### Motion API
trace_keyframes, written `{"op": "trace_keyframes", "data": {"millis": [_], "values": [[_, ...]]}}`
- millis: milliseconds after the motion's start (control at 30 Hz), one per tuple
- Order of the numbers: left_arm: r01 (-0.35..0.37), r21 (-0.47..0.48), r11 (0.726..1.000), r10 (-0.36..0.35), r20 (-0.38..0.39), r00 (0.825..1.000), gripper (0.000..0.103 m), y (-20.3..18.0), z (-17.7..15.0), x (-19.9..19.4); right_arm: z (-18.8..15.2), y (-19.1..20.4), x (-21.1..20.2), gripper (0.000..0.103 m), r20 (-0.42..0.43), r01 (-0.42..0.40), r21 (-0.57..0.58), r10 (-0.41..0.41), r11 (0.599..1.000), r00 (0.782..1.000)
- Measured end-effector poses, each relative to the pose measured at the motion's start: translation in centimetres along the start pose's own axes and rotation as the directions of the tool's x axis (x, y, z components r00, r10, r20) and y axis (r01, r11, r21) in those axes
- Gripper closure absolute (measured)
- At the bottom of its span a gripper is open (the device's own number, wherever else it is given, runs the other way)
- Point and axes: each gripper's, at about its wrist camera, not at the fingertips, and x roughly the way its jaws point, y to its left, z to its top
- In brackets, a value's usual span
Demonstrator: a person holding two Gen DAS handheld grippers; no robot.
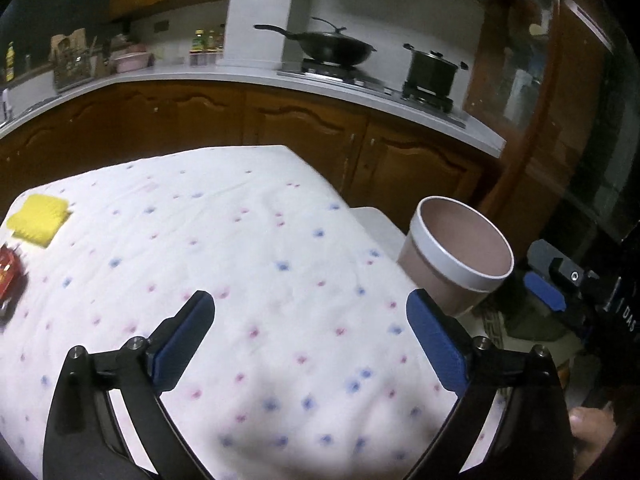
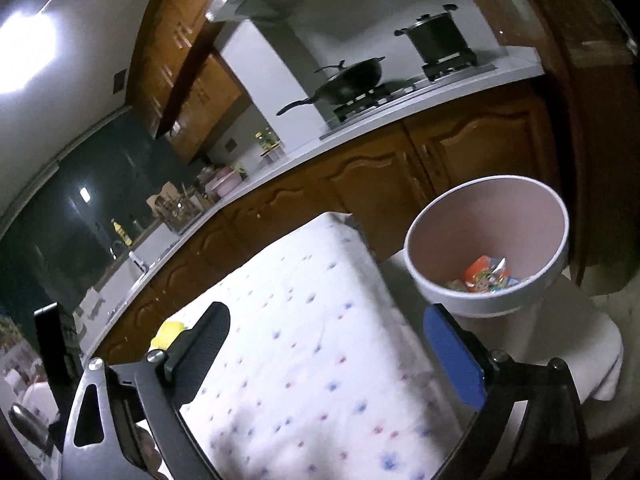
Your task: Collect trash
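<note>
Left hand-held gripper (image 1: 310,316) and right hand-held gripper (image 2: 326,330) both spread apart, empty, over dotted cloth (image 1: 224,280); bin (image 2: 486,246) at right holds wrappers (image 2: 486,276).

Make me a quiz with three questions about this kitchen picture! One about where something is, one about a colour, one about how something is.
1. Where is the bin?
A. beside the table's right edge
B. on the stove
C. under the sink

2. What colour is the sponge on the table?
A. green
B. yellow
C. black

3. How are the left gripper and right gripper?
A. both shut
B. one holds a wrapper
C. both open and empty

Answers:
1 A, the bin stands just off the tablecloth's right side.
2 B, it shows bright yellow at the table's far left.
3 C, both pairs of fingers stand wide apart with nothing between them; wrappers already lie in the bin.
</note>
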Motion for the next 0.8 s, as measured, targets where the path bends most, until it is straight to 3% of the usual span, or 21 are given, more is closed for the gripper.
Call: {"op": "trace_keyframes", "data": {"millis": [267,433,667,800], "values": [[-0.051,-0.01,0.999,0.051,0.055,0.997,0.003,1.8,-2.7,-2.9,-3.3,2.9,-1.2,0.002,0.032,0.083,-0.096,-0.081,0.992,0.996],[-0.095,-0.011,0.995,0.096,0.138,0.986,0.0,2.2,-4.1,-5.7,-4.5,5.9,-3.7,0.002,0.133,0.164,-0.216,-0.137,0.962,0.982],[-0.232,-0.002,0.973,0.223,0.276,0.935,0.0,2.6,-7.3,-9.8,-7.6,10.4,-8.4,0.0,0.379,0.286,-0.359,-0.141,0.888,0.914],[-0.259,-0.036,0.965,0.258,0.308,0.916,0.0,3.5,-9.2,-10.3,-10.2,10.3,-7.7,0.0,0.354,0.277,-0.401,-0.132,0.873,0.926]]}}
